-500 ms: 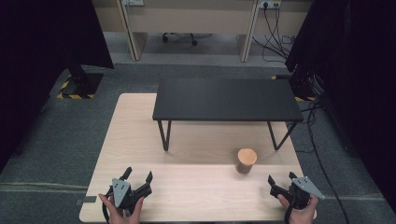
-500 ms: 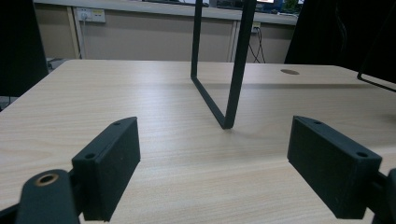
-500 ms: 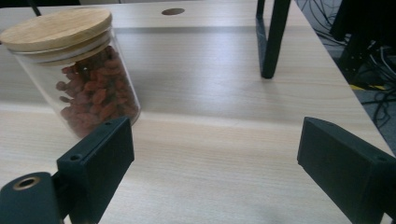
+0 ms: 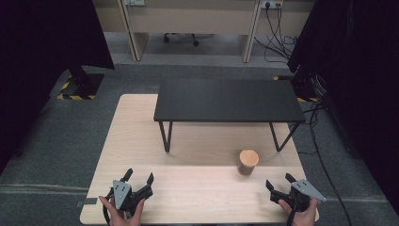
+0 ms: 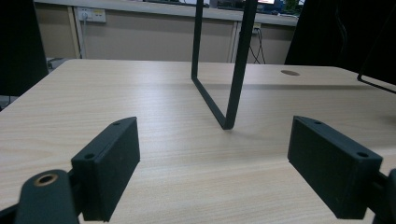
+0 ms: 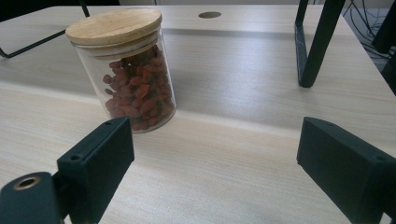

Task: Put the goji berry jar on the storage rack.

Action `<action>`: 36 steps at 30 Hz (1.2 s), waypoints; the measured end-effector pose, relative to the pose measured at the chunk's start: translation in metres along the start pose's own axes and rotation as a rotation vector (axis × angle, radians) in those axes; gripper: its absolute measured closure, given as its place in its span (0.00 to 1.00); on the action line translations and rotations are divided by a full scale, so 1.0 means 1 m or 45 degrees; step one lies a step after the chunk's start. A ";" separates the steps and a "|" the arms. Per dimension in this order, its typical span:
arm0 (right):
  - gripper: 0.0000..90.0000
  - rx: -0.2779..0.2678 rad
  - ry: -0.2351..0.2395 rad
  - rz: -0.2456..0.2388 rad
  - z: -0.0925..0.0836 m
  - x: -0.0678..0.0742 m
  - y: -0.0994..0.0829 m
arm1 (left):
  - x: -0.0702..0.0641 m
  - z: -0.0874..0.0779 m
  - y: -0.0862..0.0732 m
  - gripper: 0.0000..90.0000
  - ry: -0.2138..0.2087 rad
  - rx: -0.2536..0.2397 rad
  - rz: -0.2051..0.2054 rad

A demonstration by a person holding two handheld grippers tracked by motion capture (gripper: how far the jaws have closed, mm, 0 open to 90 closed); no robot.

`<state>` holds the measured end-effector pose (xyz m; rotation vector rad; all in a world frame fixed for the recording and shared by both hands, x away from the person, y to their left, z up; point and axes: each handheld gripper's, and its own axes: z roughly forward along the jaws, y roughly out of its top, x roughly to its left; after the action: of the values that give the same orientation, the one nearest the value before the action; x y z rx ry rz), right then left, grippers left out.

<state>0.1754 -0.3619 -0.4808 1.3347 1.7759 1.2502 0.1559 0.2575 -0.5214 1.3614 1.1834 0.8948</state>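
Resting near the front edge of the light wood table (image 4: 141, 141), the left gripper (image 4: 139, 179) was held in the left hand (image 4: 123, 212) w/ jaws spread wide and nothing between them. In the left gripper view only bare tabletop lay between the jaws, w/ a black frame leg (image 5: 233, 70) of the small black stand (image 4: 228, 100) beyond. At the front right corner the right gripper (image 4: 279, 181) was held in the right hand (image 4: 301, 214), jaws likewise wide apart, nothing gripped. A glass jar (image 6: 126, 70) w/ a wooden lid (image 6: 113, 25) (reddish-brown dried pieces inside) was seen standing upright on the table, just ahead of the right gripper & toward its left jaw, not touching it. In the high view the jar stood just in front of the stand's front right leg (image 4: 282, 136).
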 end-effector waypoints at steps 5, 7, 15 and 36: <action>0.13 -0.004 0.003 -0.002 0.000 0.000 0.000 | 0.000 0.000 0.000 0.18 0.001 -0.002 -0.002; 0.13 -0.005 0.003 -0.003 0.000 0.000 -0.001 | 0.000 0.000 0.000 0.18 0.001 0.000 -0.005; 0.13 -0.008 0.007 -0.011 0.000 0.000 -0.001 | 0.000 0.000 0.000 0.18 0.001 -0.001 -0.002; 0.14 -0.007 0.209 -0.137 0.015 -0.011 0.005 | 0.000 0.000 0.000 0.18 -0.003 -0.003 0.000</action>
<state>0.1936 -0.3675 -0.4830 1.1449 1.9284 1.3363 0.1557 0.2580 -0.5218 1.3604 1.1805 0.8942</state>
